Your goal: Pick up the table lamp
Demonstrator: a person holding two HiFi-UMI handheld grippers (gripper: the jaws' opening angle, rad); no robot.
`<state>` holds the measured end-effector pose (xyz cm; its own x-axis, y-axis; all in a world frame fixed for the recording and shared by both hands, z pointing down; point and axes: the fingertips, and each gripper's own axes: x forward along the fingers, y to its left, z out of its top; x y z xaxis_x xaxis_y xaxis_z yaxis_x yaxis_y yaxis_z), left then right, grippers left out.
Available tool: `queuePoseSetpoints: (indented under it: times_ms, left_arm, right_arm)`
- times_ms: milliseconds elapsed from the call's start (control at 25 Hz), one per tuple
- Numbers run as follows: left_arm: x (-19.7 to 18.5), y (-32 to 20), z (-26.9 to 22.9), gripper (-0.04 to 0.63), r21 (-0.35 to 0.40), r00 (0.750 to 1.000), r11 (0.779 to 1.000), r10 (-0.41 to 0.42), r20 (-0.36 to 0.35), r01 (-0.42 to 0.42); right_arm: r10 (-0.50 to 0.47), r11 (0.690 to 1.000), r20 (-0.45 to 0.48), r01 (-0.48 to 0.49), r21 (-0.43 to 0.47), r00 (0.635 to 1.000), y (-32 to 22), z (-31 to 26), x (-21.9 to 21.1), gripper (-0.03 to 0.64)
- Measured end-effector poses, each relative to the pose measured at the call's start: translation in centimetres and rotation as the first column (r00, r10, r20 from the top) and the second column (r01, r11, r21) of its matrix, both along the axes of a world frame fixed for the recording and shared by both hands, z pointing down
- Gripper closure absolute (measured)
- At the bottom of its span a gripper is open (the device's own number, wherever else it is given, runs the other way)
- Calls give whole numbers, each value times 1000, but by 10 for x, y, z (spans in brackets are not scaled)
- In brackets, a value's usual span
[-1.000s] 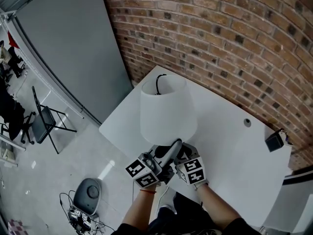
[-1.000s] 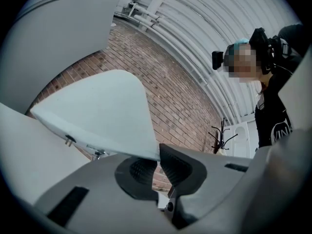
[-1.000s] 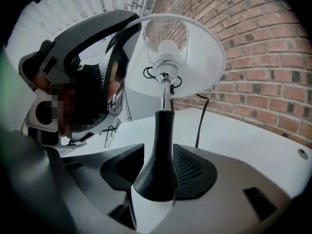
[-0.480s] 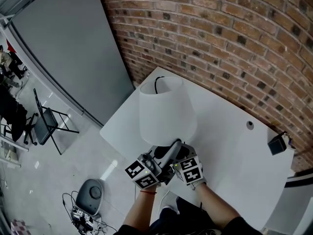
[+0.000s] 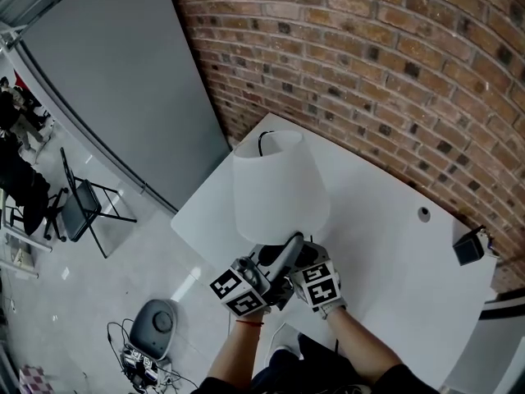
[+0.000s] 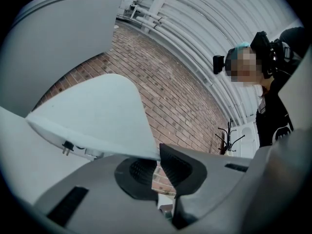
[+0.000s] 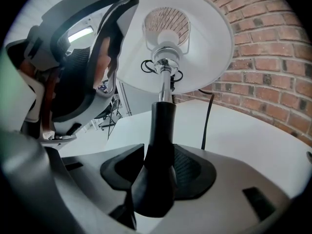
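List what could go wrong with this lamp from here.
1. The right hand-held gripper clamps only the lamp's narrow black stem, low under the wide shade, so it may tip.
2. The left hand-held gripper seems to pinch just the shade's rim, which could bend.
3. The black cord trails onto the table and may snag.

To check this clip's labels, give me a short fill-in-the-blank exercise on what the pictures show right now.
The right gripper has its jaws shut on the table lamp at its stem, whose colour is ____.
The lampshade is ____.
The wall behind the table is built of ____.
Missing words: black; white; brick.
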<state>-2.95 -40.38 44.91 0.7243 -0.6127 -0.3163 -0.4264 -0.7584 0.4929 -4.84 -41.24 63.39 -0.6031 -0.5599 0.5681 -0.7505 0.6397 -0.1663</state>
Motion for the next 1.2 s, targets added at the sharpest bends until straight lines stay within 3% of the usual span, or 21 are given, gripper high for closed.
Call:
queuePoseSetpoints:
  times_ms: [600,1200]
  left_arm:
    - [7,7,-7,571,-12,1000,1000,10,-7,-10]
    - [12,20,-79,571,135,998,990,37,44,-42]
  right_arm:
    - [28,998,31,-30,62,999,0,-10,8,452]
    - [64,972,127,-91,217,990,-12,-83,8,453]
